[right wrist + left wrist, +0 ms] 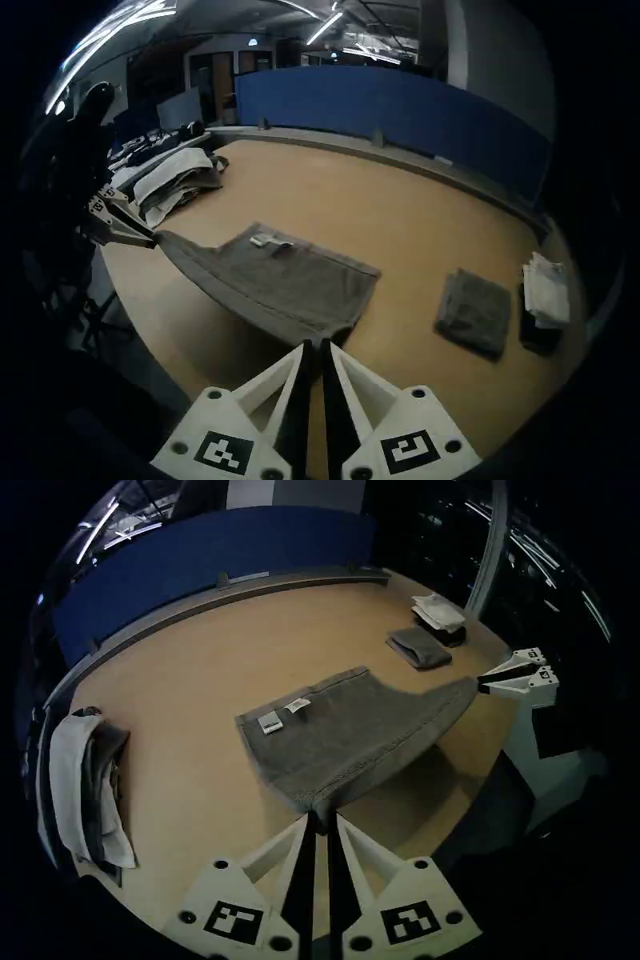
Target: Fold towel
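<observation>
**A:** Where is the grey terry towel (352,728)?

**B:** It is spread on the tan wooden desk (200,664). The far half lies flat, with two small white tags (270,722) facing up near the far edge. The near edge is raised off the desk and hangs between the two grippers.

**A:** And the left gripper (320,820)?

**B:** Its jaws are drawn narrow, pinching one near corner of the towel. The right gripper view shows it farther off at the desk's edge, with that corner between its tips.

**A:** The right gripper (316,344)?

**B:** Likewise, its jaws are almost together, clamped on the other near corner.

**A:** What else is there?

**B:** A small folded grey cloth (474,310) lies well apart from the towel. Just beside it is a stack of white folded cloths (546,290) on something dark. At the opposite end sits a heap of white and grey towels (88,784). A blue partition wall (384,104) runs along the desk's far side.
</observation>
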